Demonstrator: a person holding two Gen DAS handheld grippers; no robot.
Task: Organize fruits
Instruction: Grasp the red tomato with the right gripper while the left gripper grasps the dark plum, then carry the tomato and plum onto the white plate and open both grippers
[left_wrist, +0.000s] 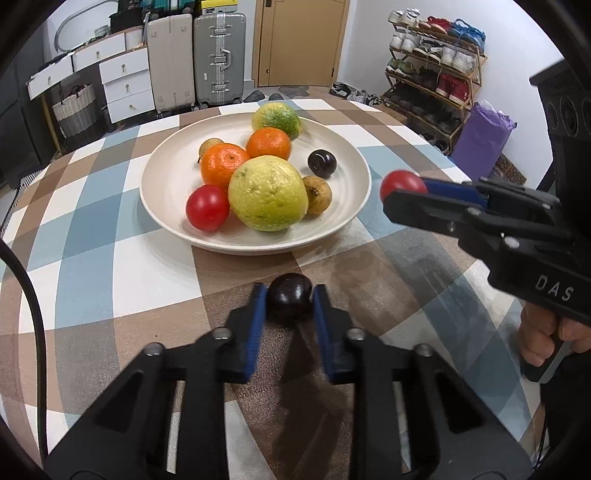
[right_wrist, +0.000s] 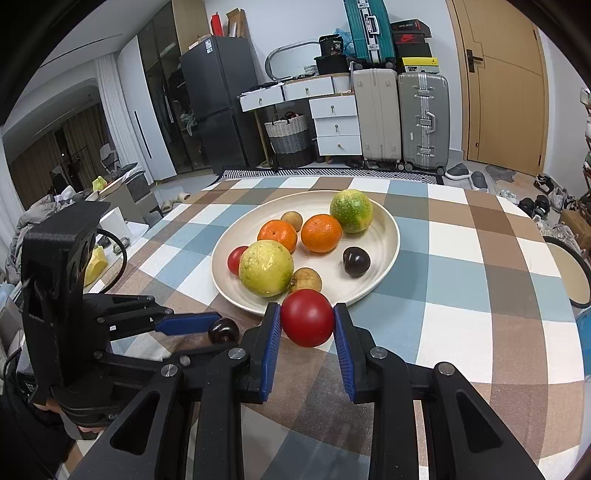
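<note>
A cream plate on the checked table holds a big yellow-green fruit, two oranges, a green citrus, a red tomato, a dark plum and two small brown fruits. My left gripper is shut on a dark plum low over the table in front of the plate. My right gripper is shut on a red tomato, held beside the plate's near right rim.
The checked tablecloth covers the table around the plate. Beyond it stand suitcases, white drawers, a shoe rack and a door. A round stool sits at the table's right edge.
</note>
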